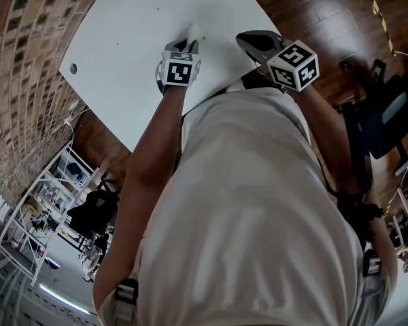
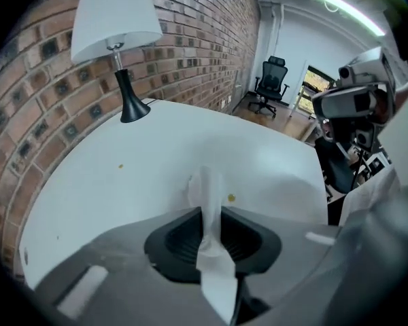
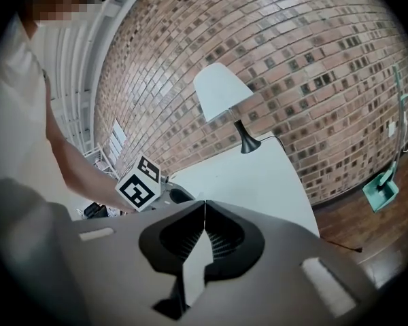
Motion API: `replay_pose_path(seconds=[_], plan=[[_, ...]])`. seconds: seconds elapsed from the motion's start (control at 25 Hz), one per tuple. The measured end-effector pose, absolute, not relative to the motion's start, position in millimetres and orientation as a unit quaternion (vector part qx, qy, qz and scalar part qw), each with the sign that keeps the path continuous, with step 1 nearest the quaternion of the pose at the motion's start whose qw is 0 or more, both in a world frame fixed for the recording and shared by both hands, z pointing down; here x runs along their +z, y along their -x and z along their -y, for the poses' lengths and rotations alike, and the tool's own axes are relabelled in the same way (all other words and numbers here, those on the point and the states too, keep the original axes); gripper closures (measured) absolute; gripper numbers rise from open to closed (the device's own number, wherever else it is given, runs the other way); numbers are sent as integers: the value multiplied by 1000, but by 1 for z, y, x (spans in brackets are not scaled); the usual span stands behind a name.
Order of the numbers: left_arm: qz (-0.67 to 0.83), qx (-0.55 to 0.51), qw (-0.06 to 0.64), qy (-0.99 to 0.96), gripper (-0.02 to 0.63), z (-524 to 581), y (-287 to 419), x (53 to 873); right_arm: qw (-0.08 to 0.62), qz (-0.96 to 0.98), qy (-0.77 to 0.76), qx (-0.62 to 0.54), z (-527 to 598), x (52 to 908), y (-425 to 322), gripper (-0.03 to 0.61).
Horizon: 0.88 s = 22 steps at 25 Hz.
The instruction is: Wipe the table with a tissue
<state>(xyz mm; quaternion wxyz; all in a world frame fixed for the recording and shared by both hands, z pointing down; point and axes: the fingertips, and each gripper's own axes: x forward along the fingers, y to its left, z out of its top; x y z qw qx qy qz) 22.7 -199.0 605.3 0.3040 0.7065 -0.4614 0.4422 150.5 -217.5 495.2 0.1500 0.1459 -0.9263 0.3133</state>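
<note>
A lamp (image 2: 117, 39) with a white shade and a black flared base stands upright just beside the brick wall (image 2: 204, 46). 1 black office chair (image 2: 272, 83) stands farther along that wall on the wooden floor (image 1: 326, 19). A teal long-handled dustpan (image 3: 381, 189) stands against the bricks. Metal shelving (image 1: 54, 195) is well apart from them.

text: none readable | numbers, brands, signs: none readable | left marker cube (image 1: 178, 70): black-and-white square code patterns on its faces, no letters | right marker cube (image 1: 296, 64): same kind of square code patterns, no letters | shelves (image 1: 51, 189) in the background: any labels too small to tell
</note>
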Motion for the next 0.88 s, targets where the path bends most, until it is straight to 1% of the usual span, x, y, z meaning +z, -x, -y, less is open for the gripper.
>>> replay_pose_path(seconds=[0.16, 0.44, 0.72, 0.88], plan=[[455, 467, 299, -697, 543, 198, -25, 612, 139, 922, -163, 322, 231, 497, -161, 569], [421, 514, 266, -699, 545, 192, -42, 615, 132, 922, -175, 320, 244, 498, -171, 569], [366, 538, 247, -719, 546, 170, -80, 617, 126, 923, -168, 323, 243, 496, -168, 569], [321, 523, 255, -747, 546, 154, -114, 617, 120, 921, -171, 327, 249, 495, -171, 570]])
